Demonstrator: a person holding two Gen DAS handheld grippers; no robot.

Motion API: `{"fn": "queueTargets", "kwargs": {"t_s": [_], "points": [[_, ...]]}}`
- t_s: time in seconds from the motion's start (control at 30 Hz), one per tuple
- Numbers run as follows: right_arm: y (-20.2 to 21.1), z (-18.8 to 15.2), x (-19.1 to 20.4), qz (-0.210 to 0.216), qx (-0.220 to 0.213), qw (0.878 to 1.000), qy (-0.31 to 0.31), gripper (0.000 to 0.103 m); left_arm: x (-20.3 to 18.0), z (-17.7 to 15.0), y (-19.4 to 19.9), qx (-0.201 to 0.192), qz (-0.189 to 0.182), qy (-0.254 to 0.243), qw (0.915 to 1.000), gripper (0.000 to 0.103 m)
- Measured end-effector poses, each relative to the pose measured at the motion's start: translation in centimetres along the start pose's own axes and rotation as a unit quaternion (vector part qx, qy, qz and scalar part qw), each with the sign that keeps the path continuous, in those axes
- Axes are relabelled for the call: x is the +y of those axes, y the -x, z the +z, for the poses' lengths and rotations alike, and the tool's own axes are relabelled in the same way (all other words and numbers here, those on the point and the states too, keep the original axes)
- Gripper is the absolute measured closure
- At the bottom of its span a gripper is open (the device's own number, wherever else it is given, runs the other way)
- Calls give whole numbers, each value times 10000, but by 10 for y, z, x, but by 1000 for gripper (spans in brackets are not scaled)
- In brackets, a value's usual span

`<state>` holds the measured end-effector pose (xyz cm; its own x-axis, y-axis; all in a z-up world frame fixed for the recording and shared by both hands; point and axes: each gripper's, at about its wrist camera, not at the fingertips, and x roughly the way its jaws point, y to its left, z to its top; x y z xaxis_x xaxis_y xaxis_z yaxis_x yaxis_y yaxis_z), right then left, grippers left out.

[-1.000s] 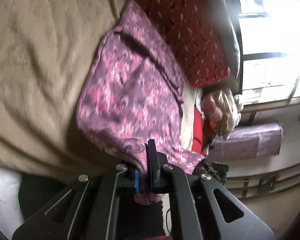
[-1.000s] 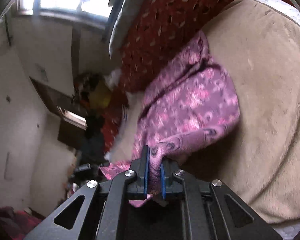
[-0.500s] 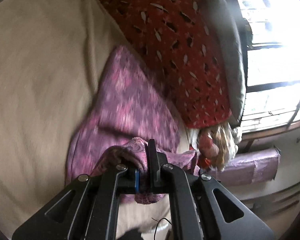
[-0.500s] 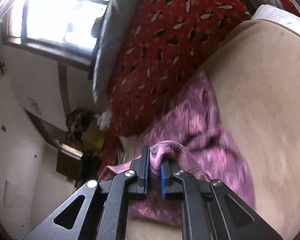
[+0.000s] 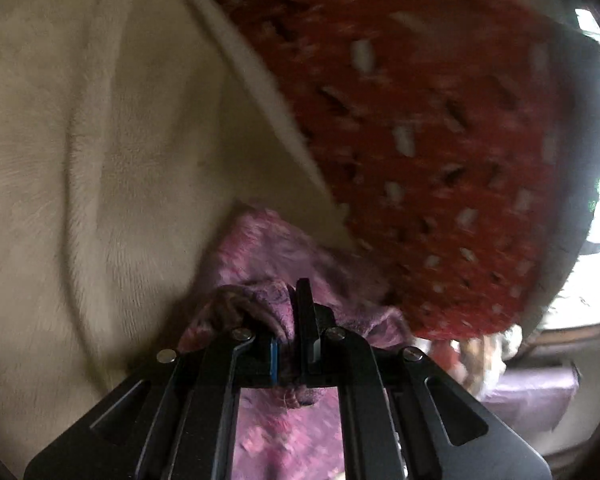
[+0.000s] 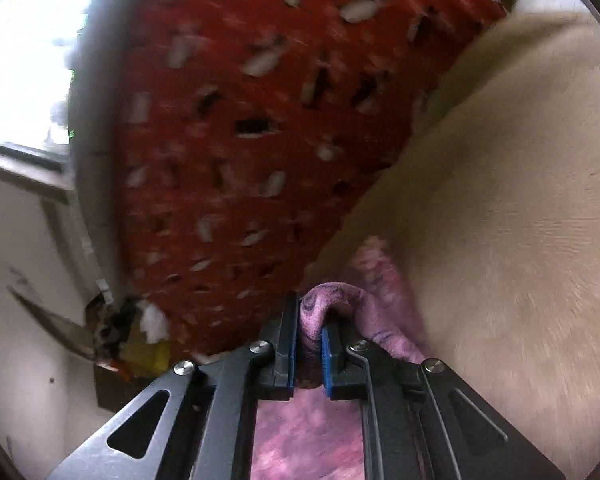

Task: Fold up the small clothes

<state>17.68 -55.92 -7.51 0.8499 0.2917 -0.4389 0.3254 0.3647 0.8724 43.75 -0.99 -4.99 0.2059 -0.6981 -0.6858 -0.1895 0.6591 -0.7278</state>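
Observation:
A pink-purple patterned garment (image 5: 260, 240) lies on a beige blanket (image 5: 80, 160), bunched close under both grippers. My left gripper (image 5: 288, 320) is shut on a gathered edge of it, and the fabric folds over the left finger. In the right wrist view the same garment (image 6: 376, 280) loops over the right finger. The right gripper (image 6: 310, 320) still pinches fabric between its blue pads while its jaws are opening slightly. More of the cloth hangs below both grippers. Both views are blurred by motion.
A red pillow with white and dark marks (image 5: 440, 140) (image 6: 240, 120) stands just ahead, leaning on a grey cushion by a bright window (image 6: 20, 60). Clutter (image 6: 132, 340) and a purple wrapped bundle (image 5: 528, 396) sit beside the bed. The beige blanket (image 6: 500, 200) stretches away to the side.
Both grippers have carried the held edge forward over the garment towards the red pillow. Far less of the cloth shows ahead, and the pillow fills much more of each view.

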Motion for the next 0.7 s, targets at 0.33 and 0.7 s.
{"fn": "queueTargets", "kwargs": {"t_s": [0.33, 0.7], "points": [[28, 18, -2, 455, 68, 9985, -295, 80, 4, 13, 46, -53, -784, 391, 9961, 81], [61, 12, -14, -366, -257, 9990, -55, 51, 3, -78, 78, -631, 601, -400, 9954, 42]]}}
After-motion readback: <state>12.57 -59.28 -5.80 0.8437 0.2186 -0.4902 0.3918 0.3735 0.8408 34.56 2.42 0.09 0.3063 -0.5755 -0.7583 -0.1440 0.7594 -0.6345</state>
